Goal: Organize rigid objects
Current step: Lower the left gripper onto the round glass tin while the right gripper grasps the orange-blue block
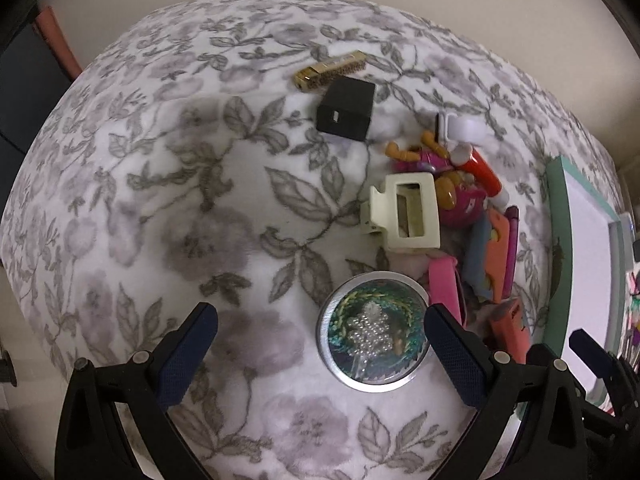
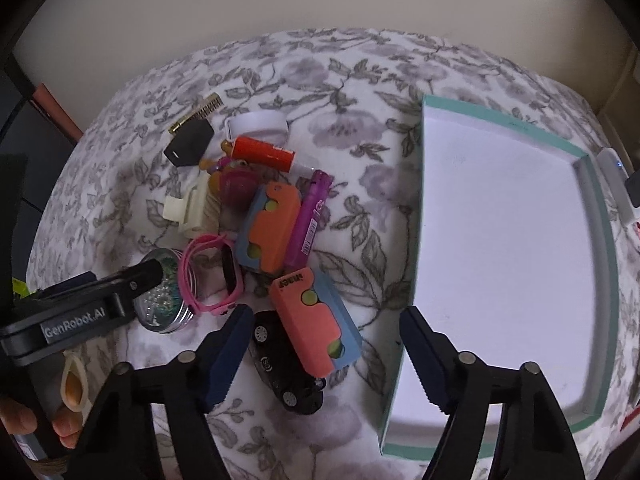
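Two grippers hang over a flower-print cloth with small things heaped on it.

Left gripper: jaws spread wide, nothing pinched. A round tin with a bead-and-green lid lies between the fingertips, closer to the right-hand pad; whether that pad touches the rim cannot be told. It lies at the near end of the heap.

Right gripper: jaws apart, pads pressing on nothing. Between them lie a salmon-and-blue block and, partly under it, a black toy car.

Heap, from the right wrist view, near to far: pink watch just right of the tin; orange-and-blue block; purple pen along its right side; cream hair clip to the left; pink ball toy; red tube; white cap; black box; gold comb farthest.

Tray with a teal rim and white floor stands right of the heap, apart from it.

Fingers of a hand show at the near left edge.
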